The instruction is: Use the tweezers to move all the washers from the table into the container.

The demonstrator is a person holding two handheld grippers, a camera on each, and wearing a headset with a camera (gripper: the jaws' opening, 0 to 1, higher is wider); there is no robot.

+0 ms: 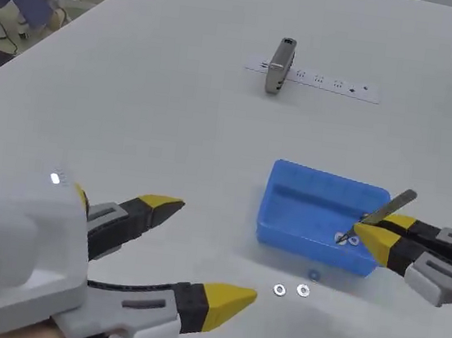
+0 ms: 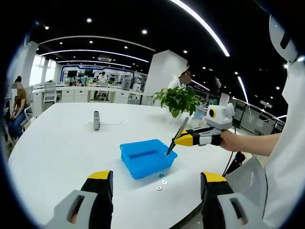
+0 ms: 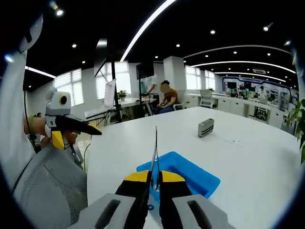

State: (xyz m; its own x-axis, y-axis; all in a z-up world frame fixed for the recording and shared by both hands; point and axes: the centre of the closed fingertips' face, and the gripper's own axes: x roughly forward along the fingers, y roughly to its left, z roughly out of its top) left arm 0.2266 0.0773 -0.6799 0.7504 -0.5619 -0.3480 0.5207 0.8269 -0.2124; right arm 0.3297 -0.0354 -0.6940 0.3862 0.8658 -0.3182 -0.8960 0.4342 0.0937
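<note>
A blue container (image 1: 319, 213) sits on the white table (image 1: 175, 113); two washers (image 1: 341, 239) lie in its near right corner. Two more washers (image 1: 280, 289) rest on the table just in front of it, with a small bluish ring (image 1: 314, 275) beside them. My right gripper (image 1: 371, 232) is shut on metal tweezers (image 1: 390, 207), whose tip points down into the container's right end. My left gripper (image 1: 199, 252) hovers open and empty at the near left, apart from the container. In the left gripper view the washers (image 2: 162, 182) lie beyond my open jaws, before the container (image 2: 145, 157).
A white power strip (image 1: 327, 82) with a grey adapter (image 1: 280, 64) lies at the far middle of the table. People sit at desks in the background (image 3: 167, 95). A potted plant (image 2: 178, 100) stands past the table's far edge.
</note>
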